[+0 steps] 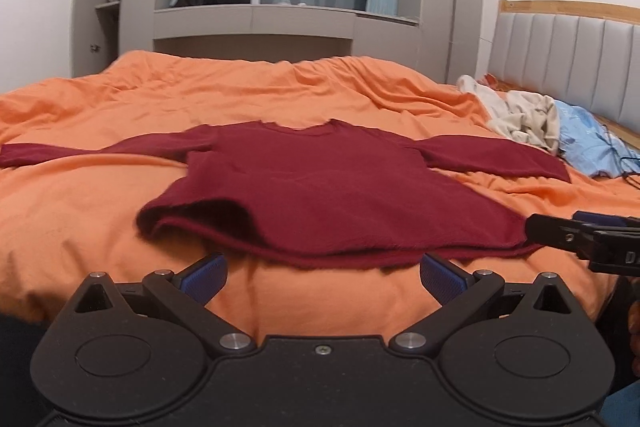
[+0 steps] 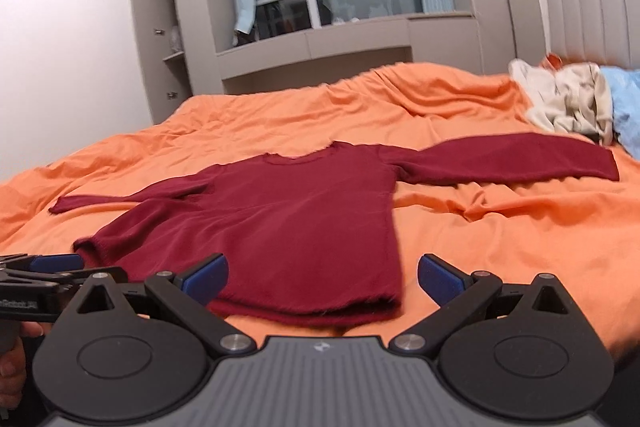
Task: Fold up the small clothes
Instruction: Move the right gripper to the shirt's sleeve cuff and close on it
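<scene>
On orange bed (image 1: 120, 115), red sweater (image 1: 320, 187) spread flat

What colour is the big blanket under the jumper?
Orange. The blanket is plain orange under the dark red jumper, clearest in the right wrist view.

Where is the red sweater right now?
The red sweater lies spread flat on the orange bedcover, sleeves out to both sides, its hem just ahead of the two open grippers. A crumpled beige garment sits beyond its right sleeve, near the headboard.
</scene>
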Tool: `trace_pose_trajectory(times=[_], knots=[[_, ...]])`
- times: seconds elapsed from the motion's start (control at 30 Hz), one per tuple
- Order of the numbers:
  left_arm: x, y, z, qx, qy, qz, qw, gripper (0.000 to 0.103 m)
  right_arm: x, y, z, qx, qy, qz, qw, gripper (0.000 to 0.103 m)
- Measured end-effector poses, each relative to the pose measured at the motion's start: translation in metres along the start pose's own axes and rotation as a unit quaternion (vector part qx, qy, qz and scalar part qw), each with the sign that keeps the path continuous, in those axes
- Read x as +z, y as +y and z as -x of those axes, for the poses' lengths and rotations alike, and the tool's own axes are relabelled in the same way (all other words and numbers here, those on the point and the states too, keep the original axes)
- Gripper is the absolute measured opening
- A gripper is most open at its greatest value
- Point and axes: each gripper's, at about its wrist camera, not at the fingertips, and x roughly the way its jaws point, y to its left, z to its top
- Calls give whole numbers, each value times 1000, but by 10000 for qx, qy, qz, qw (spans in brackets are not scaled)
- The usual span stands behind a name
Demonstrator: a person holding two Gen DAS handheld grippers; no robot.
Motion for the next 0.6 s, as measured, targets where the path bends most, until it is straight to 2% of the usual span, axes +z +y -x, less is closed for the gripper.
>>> trace_pose_trajectory(times=[0.1,0.27,0.43,0.6], knots=[[19,-4,-14,-196,74,31,9998,102,19,-21,-18,-163,229,-303,9991,103],[56,-8,-50,-367,165,-107,9991,102,48,-47,-49,-845,476,-373,9946,103],[91,-5,-98,-243,335,-217,9989,102,64,-64,-73,-1135,447,-200,9923,103],[115,3,-146,70,684,-79,9976,102,77,-78,-97,-1244,527,-144,9907,103]])
